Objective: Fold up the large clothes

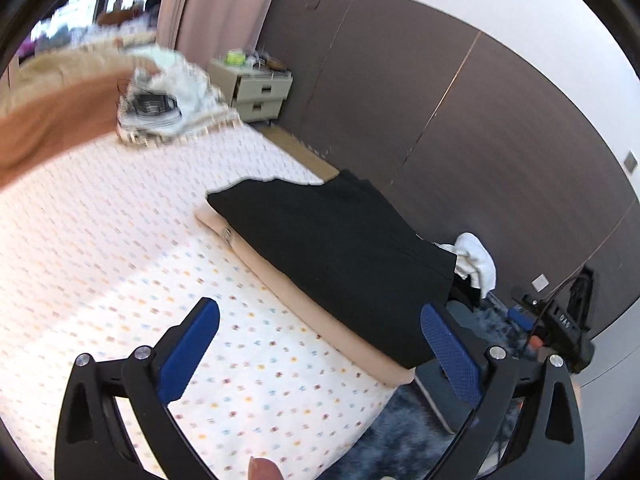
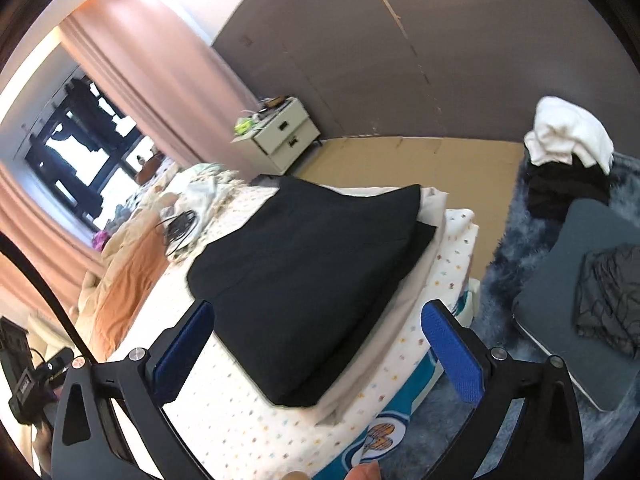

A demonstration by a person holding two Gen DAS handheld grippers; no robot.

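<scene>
A folded black garment [image 1: 336, 248] lies on a folded beige garment [image 1: 320, 316] near the corner of the bed [image 1: 120, 240], which has a white dotted sheet. The black garment also shows in the right wrist view [image 2: 304, 276], stacked on the beige one [image 2: 408, 292]. My left gripper [image 1: 320, 344] is open and empty, above the bed in front of the stack. My right gripper [image 2: 316, 344] is open and empty, with its fingers either side of the stack's near end and above it.
An orange and cream duvet [image 2: 128, 272] and crumpled white clothes [image 1: 168, 96] lie at the bed's far end. A cream nightstand [image 2: 284, 136] stands by the pink curtain. On the shaggy blue rug [image 2: 504, 248] are a grey cushion [image 2: 576, 320] and a white and black clothes pile [image 2: 568, 148].
</scene>
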